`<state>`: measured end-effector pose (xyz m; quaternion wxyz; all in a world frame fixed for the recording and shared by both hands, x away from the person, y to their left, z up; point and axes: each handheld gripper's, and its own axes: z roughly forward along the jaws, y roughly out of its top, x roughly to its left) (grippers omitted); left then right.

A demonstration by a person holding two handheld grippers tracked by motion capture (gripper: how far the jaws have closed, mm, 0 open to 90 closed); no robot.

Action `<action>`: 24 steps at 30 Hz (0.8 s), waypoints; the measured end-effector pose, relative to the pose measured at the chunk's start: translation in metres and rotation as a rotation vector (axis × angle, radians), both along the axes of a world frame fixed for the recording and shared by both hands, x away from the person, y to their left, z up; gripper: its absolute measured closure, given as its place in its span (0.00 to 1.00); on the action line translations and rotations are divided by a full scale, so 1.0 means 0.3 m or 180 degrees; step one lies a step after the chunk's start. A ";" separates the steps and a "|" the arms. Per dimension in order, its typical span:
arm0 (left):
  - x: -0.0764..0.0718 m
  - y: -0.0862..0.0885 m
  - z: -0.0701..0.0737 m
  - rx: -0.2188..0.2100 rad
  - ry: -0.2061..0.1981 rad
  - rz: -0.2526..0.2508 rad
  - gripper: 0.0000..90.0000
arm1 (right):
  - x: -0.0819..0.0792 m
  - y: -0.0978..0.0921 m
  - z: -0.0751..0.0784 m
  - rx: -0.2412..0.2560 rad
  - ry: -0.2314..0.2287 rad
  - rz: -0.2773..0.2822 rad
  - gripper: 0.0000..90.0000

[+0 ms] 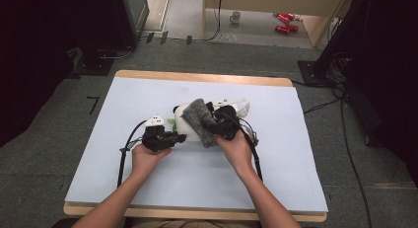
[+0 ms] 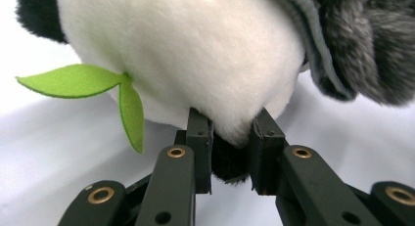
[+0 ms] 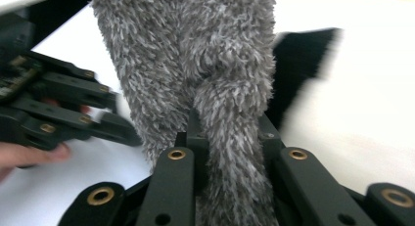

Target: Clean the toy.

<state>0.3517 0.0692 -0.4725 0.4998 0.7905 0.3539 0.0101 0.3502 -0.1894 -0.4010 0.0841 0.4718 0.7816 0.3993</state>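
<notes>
A white plush toy (image 1: 190, 122) lies near the middle of the desk (image 1: 98, 159), with a grey fuzzy cloth (image 1: 203, 120) draped over it. The left gripper (image 1: 178, 137) has its jaws pinched tight on a fold of the plush at its lower edge; in the left gripper view a green felt leaf (image 2: 88, 84) sticks out beside the grip. The right gripper (image 3: 230, 152) is closed on a bunched strip of the cloth, just right of the plush.
</notes>
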 end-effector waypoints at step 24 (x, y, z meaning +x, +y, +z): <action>0.049 0.012 0.001 0.0149 0.0067 -0.0192 0.82 | 0.001 -0.298 0.002 0.0197 0.0036 -0.0649 0.88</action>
